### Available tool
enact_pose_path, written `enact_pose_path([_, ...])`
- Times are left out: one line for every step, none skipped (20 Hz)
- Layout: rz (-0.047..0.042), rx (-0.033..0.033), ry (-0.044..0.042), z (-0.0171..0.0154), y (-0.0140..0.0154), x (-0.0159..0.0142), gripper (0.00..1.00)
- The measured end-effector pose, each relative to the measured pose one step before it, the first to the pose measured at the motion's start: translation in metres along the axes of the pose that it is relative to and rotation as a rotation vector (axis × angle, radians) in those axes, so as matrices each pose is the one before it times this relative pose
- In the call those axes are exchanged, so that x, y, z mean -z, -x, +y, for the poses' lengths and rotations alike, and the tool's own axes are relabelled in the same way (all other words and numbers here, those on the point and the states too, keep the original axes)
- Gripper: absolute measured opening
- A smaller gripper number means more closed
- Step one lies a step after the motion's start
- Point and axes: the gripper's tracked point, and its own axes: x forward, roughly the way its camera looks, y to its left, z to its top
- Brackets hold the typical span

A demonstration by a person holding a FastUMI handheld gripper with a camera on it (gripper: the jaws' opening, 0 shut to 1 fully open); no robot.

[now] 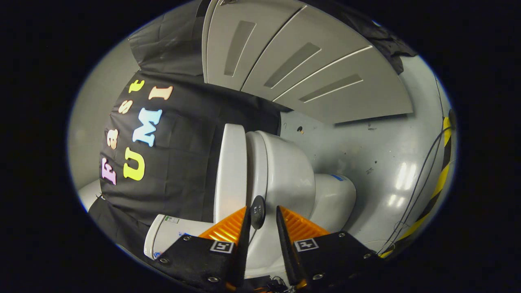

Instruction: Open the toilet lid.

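Note:
The view is rolled on its side, so the floor stands beyond the right finger. A white toilet sits just ahead of my gripper (262,211). Its flat white lid (230,171) lies close along the seat and bowl (285,171), with only a narrow seam between them. The tank (165,238) is beside the left finger. A small black round tab (258,211) sticks out from the rim near that seam and sits between my two fingertips. The fingers flank the tab with a gap on each side, so the gripper is open and holds nothing.
Grey panelled doors (305,69) stand beyond the toilet. The shiny grey floor (390,154) carries a thin cable (421,179) and a yellow-and-black tape strip (441,179). Black cloth (183,171) hangs behind the lid and tank.

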Motion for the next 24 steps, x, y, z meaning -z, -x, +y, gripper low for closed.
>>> enact_pose_path([-0.0018, -0.00824, 0.00338, 0.00198, -0.00055, -0.00087, 0.35])
enact_pose_path([0.00015, -0.00749, 0.00109, 0.00202, -0.00084, -0.00019, 0.31])
enact_pose_path([-0.00163, -0.00279, -0.00097, 0.00103, -0.00305, 0.00028, 0.27])
enact_pose_path([-0.00082, 0.00638, -0.00035, -0.00288, -0.00173, -0.00057, 0.24])
enact_pose_path([-0.00608, -0.00408, -0.00662, -0.0005, 0.00064, -0.00091, 0.2])
enact_pose_path([-0.01389, -0.00695, -0.01361, 0.00135, 0.00117, -0.00436, 0.16])
enact_pose_path([0.00125, -0.00843, -0.01095, 0.00243, -0.00015, 0.00012, 0.1])
enact_pose_path([-0.0047, -0.00417, -0.00578, 0.0006, 0.0019, -0.00008, 0.06])
enact_pose_path([-0.00286, 0.00431, 0.00532, -0.00072, -0.00113, -0.00019, 0.02])
enact_pose_path([-0.00643, 0.00521, 0.0073, -0.00012, -0.00092, 0.00376, 0.0])
enact_pose_path([-0.00105, 0.00695, 0.0104, 0.00087, -0.00103, -0.00118, 0.0])
enact_pose_path([0.00216, 0.00557, 0.01327, 0.00061, 0.00171, -0.00045, 0.0])
enact_pose_path([0.00235, 0.00641, 0.02792, 0.00091, -0.0001, 0.00012, 0.0])
enact_pose_path([0.00082, 0.006, 0.0279, 0.00211, -0.00052, 0.00041, 0.0])
enact_pose_path([0.00221, 0.00835, 0.01948, 0.00025, 0.00104, -0.00117, 0.0])
enact_pose_path([0.00006, 0.00934, 0.00944, -0.00108, 0.00058, -0.00277, 0.0])
enact_pose_path([0.00484, 0.0085, -0.00738, -0.00016, 0.00098, -0.00101, 0.0])
enact_pose_path([0.01263, 0.01039, -0.00647, 0.0004, 0.00122, 0.00111, 0.0])
enact_pose_path([0.00613, 0.0108, 0.01186, 0.00135, 0.00042, 0.00111, 0.0])
enact_pose_path([0.00045, 0.01752, 0.0257, 0.00104, 0.00079, 0.00199, 0.0])
enact_pose_path([-0.00241, 0.01406, 0.03059, 0.00177, 0.00003, -0.00067, 0.0])
enact_pose_path([-0.00596, 0.00382, 0.01157, 0.00299, 0.00244, -0.00285, 0.0])
enact_pose_path([-0.00827, -0.00726, -0.00448, 0.00528, 0.00314, -0.00466, 0.0])
enact_pose_path([-0.00939, -0.0116, -0.00288, 0.00622, 0.00274, -0.00378, 0.0])
